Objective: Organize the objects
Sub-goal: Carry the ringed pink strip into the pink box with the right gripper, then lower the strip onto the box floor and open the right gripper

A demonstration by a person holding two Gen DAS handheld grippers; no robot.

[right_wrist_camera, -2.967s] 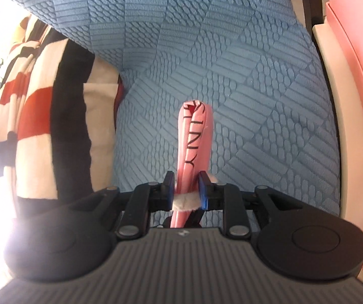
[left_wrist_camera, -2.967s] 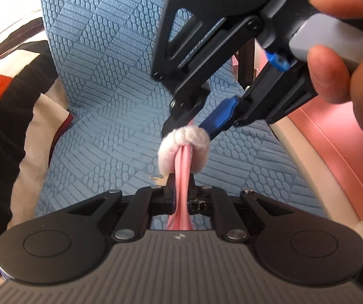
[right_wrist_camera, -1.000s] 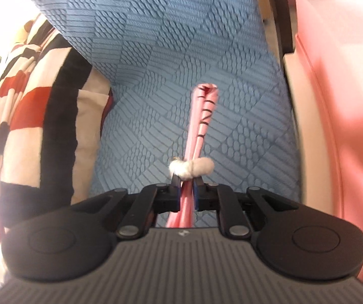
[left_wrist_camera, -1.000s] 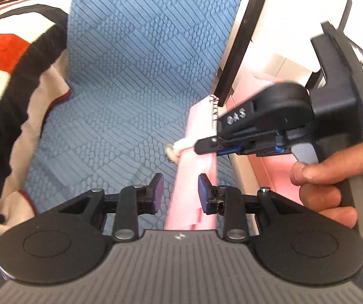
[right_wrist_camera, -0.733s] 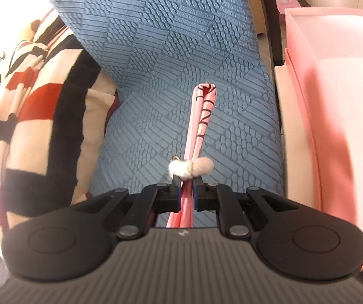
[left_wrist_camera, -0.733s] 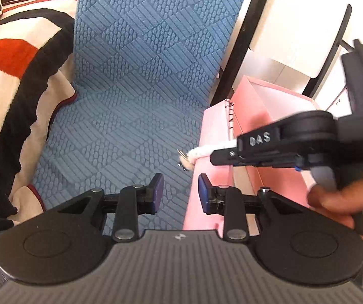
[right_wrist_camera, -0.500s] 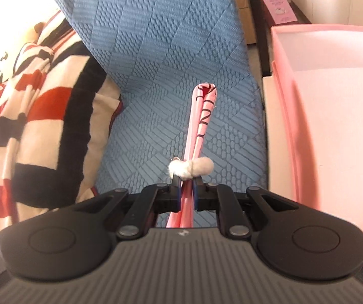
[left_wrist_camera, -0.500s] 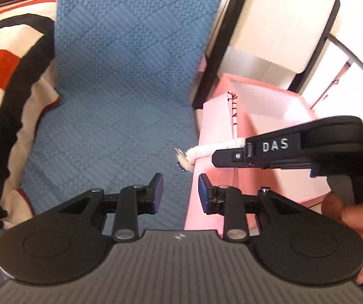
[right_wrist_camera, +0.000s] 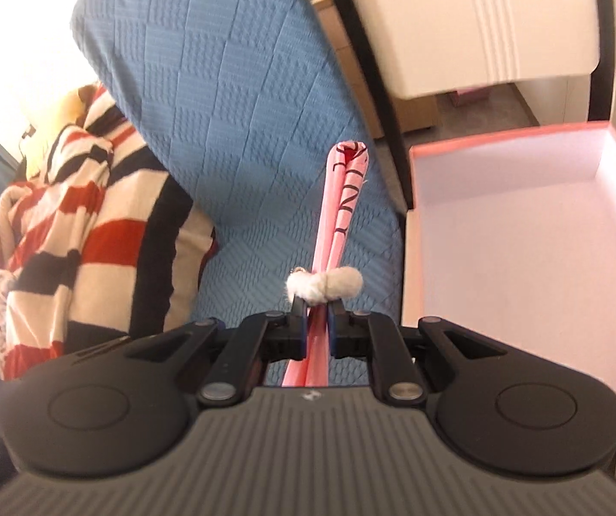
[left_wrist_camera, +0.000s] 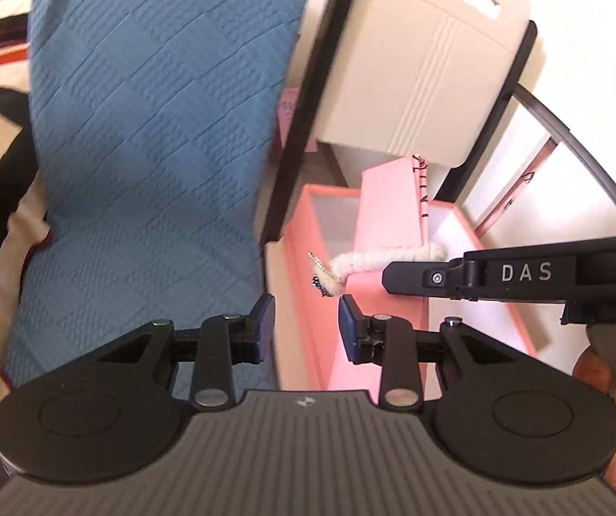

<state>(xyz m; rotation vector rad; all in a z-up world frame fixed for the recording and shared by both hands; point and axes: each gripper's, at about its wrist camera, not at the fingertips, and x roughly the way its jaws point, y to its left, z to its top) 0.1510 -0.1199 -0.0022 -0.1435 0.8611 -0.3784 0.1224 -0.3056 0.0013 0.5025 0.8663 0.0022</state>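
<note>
My right tongs pinch the pink bag just left of the box; left tongs gape empty. Next, I swing right and lower it in.

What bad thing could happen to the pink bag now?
The right gripper pinches only a thin edge of the pink bag, near its fluffy band, so it might slip out. In the right wrist view the bag hangs over the blue cushion, not the pink box, so letting go now could miss. The left gripper is open and could not catch it.
</note>
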